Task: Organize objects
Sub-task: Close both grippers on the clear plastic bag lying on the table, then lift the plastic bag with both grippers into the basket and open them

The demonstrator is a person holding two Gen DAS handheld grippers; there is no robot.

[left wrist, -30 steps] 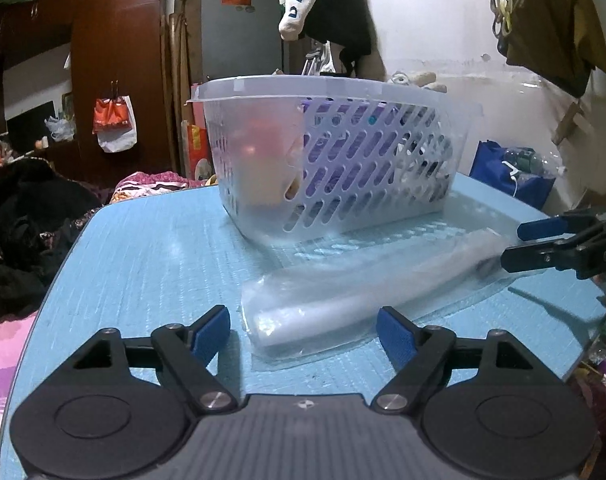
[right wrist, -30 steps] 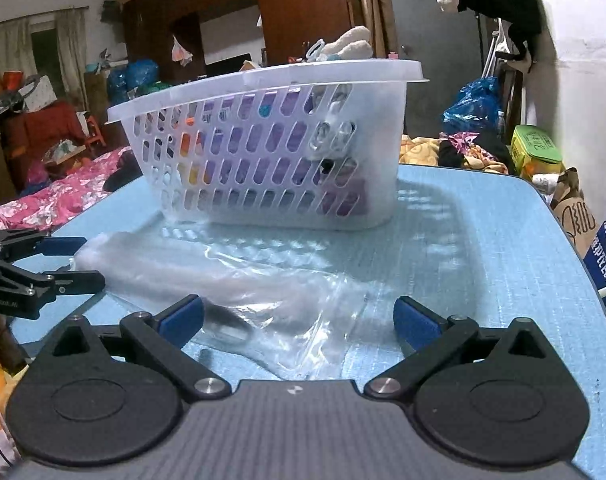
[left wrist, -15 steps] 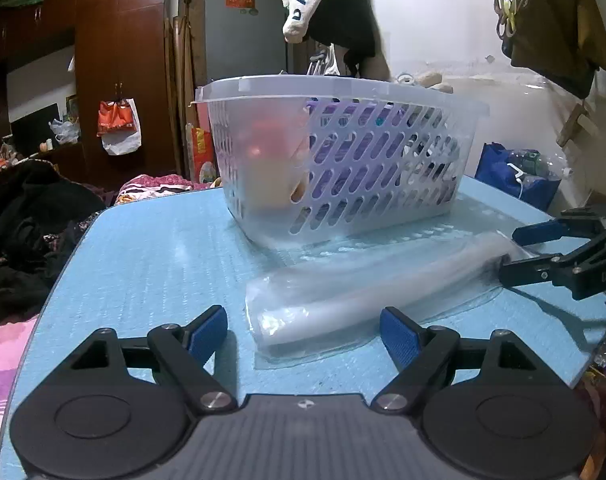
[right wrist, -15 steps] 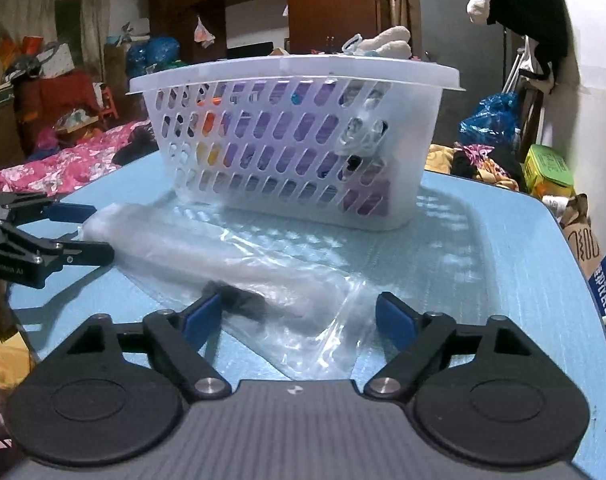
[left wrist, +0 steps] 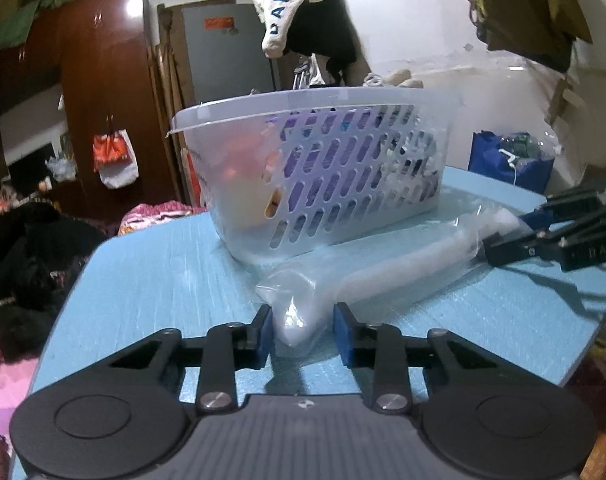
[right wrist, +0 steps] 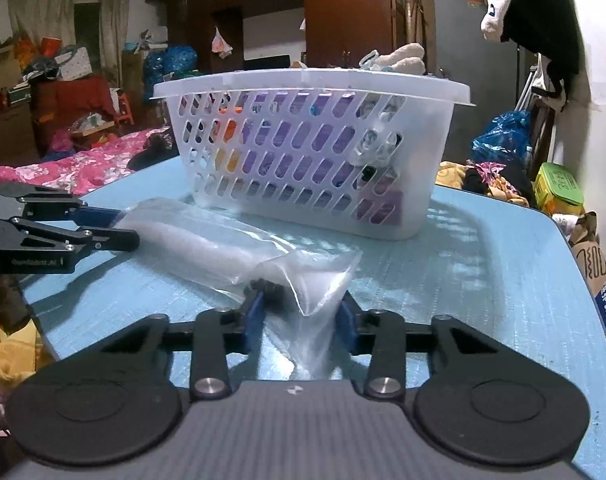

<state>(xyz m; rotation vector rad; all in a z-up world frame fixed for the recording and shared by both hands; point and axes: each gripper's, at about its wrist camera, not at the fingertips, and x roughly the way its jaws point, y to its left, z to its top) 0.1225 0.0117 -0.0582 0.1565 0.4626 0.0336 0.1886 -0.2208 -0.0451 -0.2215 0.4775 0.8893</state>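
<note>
The basket on the blue bench already holds assorted items; the long clear plastic bag lies on the bench just in front of it, not yet stowed. Your left gripper has its fingers narrowed onto one end of the bag, pads touching the plastic. Your right gripper has its fingers closed in on the other end's loose film. By my judgement, lifting and placing into the basket remain.
</note>
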